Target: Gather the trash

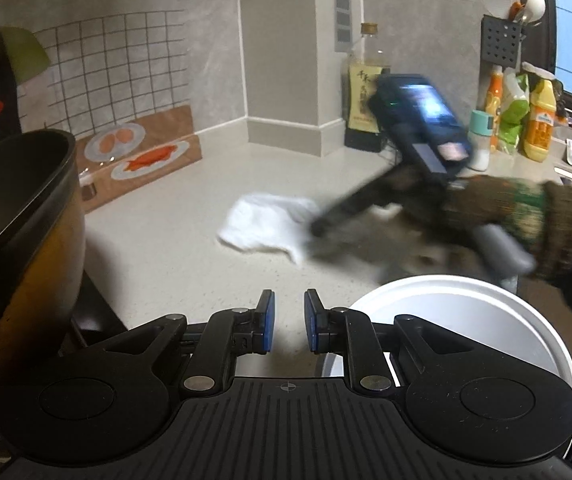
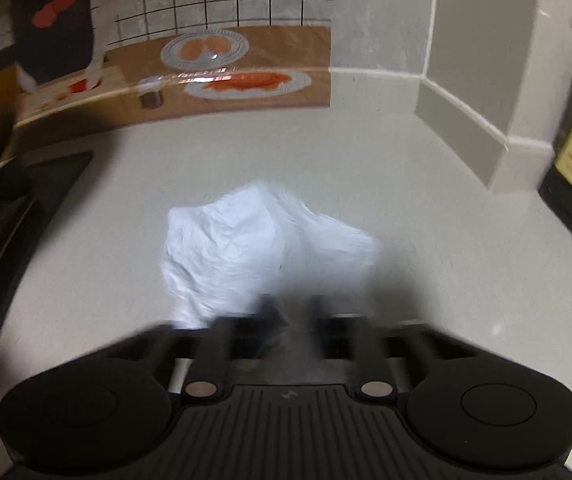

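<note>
A crumpled white tissue (image 2: pixel 261 248) lies on the pale counter (image 2: pixel 406 184), well out from the wall. The right gripper (image 2: pixel 290 312), blurred, sits at its near edge; whether its jaws grip the tissue cannot be told. The left gripper (image 1: pixel 289 320) hangs beside a white bin (image 1: pixel 486 300), jaws slightly apart, empty.

Your left wrist view sits low over the surface (image 1: pixel 189 208), looking along its fingers (image 1: pixel 266 322) toward the far corner. Your right wrist view tilts down, close above the white tissue (image 2: pixel 245 248). Both share the tissue (image 1: pixel 265 224) and the far wall.
</note>
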Motion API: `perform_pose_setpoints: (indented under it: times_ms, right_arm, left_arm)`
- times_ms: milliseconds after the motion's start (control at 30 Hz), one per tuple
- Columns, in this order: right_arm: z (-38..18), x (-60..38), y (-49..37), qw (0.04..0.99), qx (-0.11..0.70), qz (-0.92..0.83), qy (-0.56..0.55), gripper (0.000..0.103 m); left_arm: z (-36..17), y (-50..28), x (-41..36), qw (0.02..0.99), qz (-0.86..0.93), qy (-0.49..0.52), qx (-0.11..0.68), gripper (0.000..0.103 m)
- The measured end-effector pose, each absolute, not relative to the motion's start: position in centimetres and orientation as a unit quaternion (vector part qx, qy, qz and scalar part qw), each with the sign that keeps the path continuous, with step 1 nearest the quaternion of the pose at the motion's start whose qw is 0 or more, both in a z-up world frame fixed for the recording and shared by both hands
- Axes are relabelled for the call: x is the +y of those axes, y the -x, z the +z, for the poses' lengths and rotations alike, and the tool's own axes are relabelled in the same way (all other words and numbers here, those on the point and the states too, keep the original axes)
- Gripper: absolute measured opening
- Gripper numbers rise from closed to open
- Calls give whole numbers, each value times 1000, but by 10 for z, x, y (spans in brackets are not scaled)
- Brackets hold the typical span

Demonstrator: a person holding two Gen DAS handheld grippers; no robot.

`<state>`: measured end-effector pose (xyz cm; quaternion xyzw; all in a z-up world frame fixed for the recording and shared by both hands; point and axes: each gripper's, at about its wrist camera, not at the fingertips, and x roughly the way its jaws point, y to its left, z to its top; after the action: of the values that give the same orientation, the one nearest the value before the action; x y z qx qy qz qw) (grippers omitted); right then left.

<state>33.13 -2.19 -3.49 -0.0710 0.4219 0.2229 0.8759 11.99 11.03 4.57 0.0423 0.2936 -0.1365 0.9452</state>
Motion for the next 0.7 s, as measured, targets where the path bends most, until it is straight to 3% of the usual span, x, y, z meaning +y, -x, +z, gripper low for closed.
perform_pose_setpoints:
  times_ms: [433,700]
  right_arm:
    - [29,-185,-194,899,393,191,-21,5]
    - [35,-208,-162,905,394,157,-18,5]
  left_arm:
    - [70,-93,85,953,-174,-44,246,19]
    - [91,-86,49,950,-209,-37,230,19]
